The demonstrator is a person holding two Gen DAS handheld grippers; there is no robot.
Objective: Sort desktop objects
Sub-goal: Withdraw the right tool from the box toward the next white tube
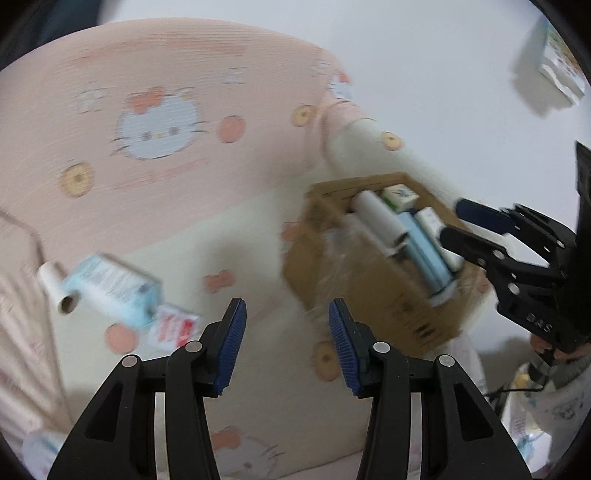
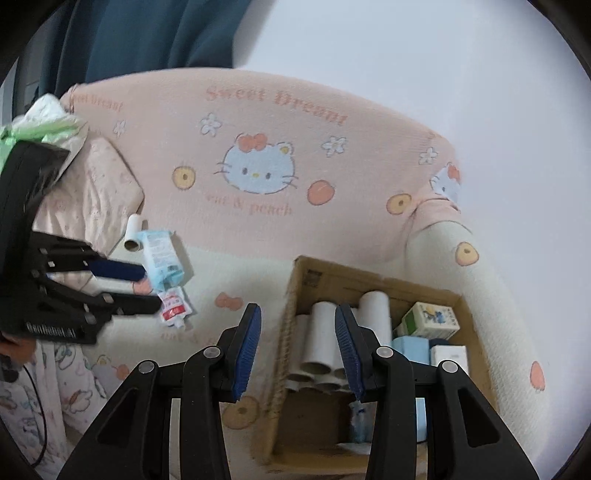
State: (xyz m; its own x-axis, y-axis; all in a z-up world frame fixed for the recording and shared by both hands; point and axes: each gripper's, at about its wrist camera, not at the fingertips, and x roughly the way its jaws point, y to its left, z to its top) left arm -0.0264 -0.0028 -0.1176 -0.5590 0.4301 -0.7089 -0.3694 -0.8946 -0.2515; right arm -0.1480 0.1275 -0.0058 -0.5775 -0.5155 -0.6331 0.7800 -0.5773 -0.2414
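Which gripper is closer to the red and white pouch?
Left. The left gripper hovers right beside the pouch; the right gripper is over by the box, well away.

A pink-and-cream cat-print cover [image 2: 280, 110] lay over the bed, lettered "Sweet Dream" — behind it hung a dark teal curtain [image 2: 147, 33], and a green-white plastic bag [image 2: 40, 118] sat far left.

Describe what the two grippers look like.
Both are black plastic frames with silver pivot pins and ribbed blue pads. The left gripper and right gripper match. White lettering marks each body, and a dark cable trails below the left one.
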